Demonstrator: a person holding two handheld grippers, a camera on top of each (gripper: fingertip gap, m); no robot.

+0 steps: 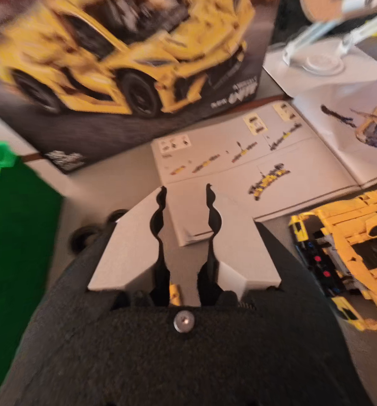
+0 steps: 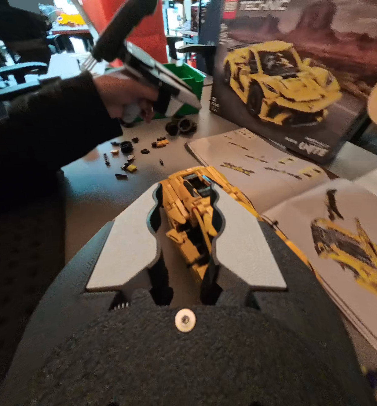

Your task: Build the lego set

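A half-built yellow brick sports car [image 2: 196,211] sits on the grey bench [image 2: 108,186], directly ahead of the right gripper [image 2: 185,193], whose white-and-black fingers [image 2: 130,237] are parted moderately and hold nothing; whether their tips touch the car's bodywork cannot be told. The left gripper [image 1: 185,186], raised above the bench in a person's hand [image 2: 126,96], also shows its fingers apart with nothing between them, pointed over the open instruction booklet [image 1: 238,167]. Small black and yellow loose pieces [image 2: 128,158] and a few black tyres [image 2: 181,126] lie scattered on the bench to the left of the car, near a green plastic bin [image 2: 189,77]. The dark printed set box [image 2: 282,77] stands behind the booklet. The build appears to be between placements, with no piece in either gripper. The next move likely calls for the left gripper to drop to the scattered pieces and pinch one, while the right steadies the car for fitting.
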